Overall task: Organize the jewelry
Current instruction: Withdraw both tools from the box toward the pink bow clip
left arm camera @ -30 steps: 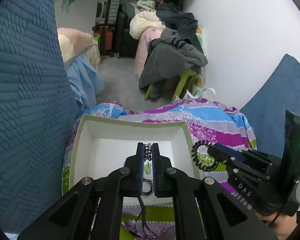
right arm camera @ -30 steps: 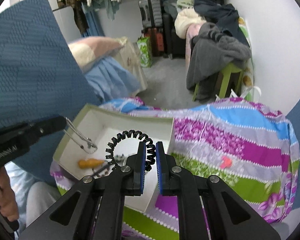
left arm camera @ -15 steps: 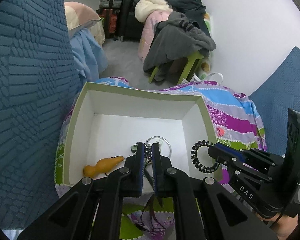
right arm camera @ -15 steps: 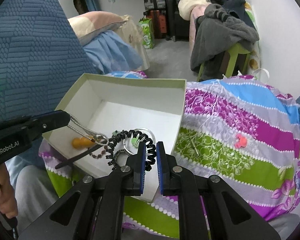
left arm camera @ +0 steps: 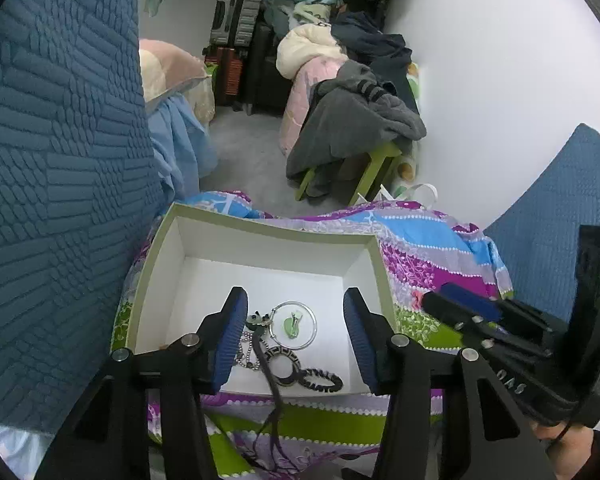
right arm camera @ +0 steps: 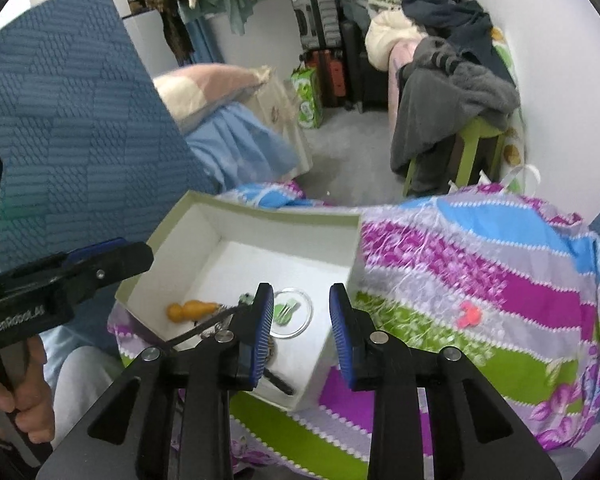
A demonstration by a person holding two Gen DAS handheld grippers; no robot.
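Observation:
A white open box (left arm camera: 260,254) (right arm camera: 236,224) sits on a striped cloth. Inside it lie a bead necklace with a dark cord (left arm camera: 256,344), a clear ring with a green piece (left arm camera: 294,322) (right arm camera: 290,312), a black patterned ring (left arm camera: 284,362), a black coil hair tie (left arm camera: 320,380) and an orange gourd charm (right arm camera: 190,310). My left gripper (left arm camera: 296,336) is open and empty above the box. My right gripper (right arm camera: 300,328) is open and empty above the box's right side. A small pink piece (right arm camera: 470,316) lies on the cloth right of the box.
The striped cloth (right arm camera: 480,264) covers the surface. Blue quilted cushions (left arm camera: 60,160) stand at the left and far right. A green stool with grey clothes (left arm camera: 356,136), suitcases and piled bedding fill the floor beyond.
Both grippers have opened. The left let the bead necklace fall into the box; the right let the black coil hair tie fall into the box.

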